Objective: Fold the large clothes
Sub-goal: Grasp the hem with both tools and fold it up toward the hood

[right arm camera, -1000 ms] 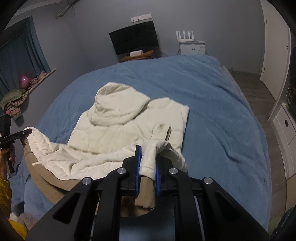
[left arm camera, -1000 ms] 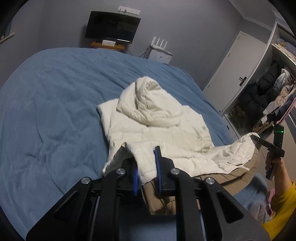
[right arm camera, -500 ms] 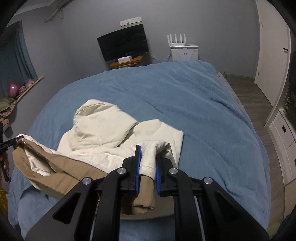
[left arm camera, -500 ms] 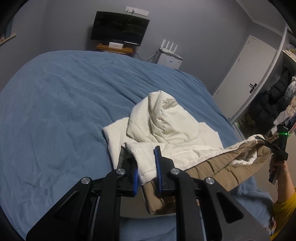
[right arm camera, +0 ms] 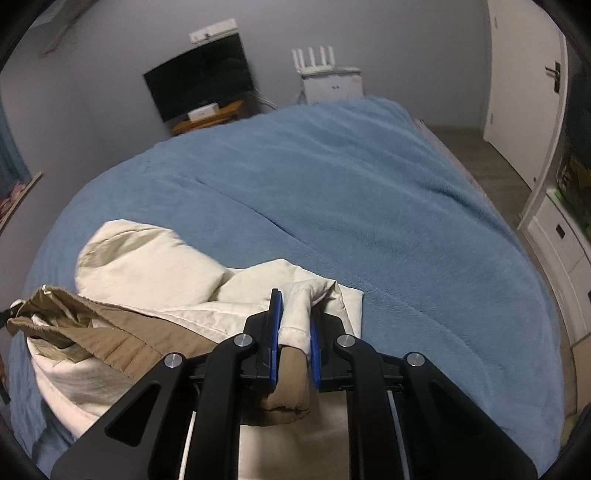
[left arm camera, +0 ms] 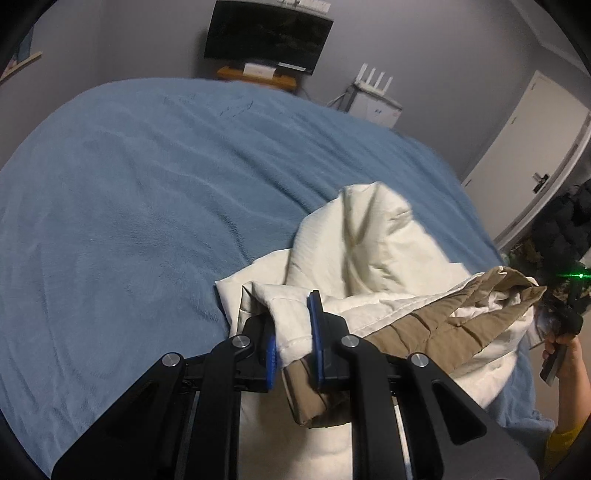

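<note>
A cream hooded jacket (left arm camera: 369, 243) with a tan lining (left arm camera: 436, 332) lies on the near part of the blue bed (left arm camera: 147, 206). My left gripper (left arm camera: 291, 332) is shut on the jacket's hem at one bottom corner. My right gripper (right arm camera: 293, 325) is shut on the hem at the other corner of the jacket (right arm camera: 147, 258). The lifted hem is carried up over the body, so the tan lining (right arm camera: 122, 339) faces up between the two grippers. The hood (right arm camera: 122, 254) shows just beyond the fold. The jacket's lower body is hidden under the raised layer.
The blue blanket (right arm camera: 369, 206) stretches far beyond the jacket. A dark screen (left arm camera: 269, 35) on a wooden shelf and a white router (right arm camera: 325, 74) stand by the far wall. A white door (right arm camera: 524, 74) and drawers are on the right. A hand (left arm camera: 561, 343) holds the other gripper.
Both grippers have carried the hem forward over the jacket toward the hood. The tan lining has turned up and now covers most of the cream body.
</note>
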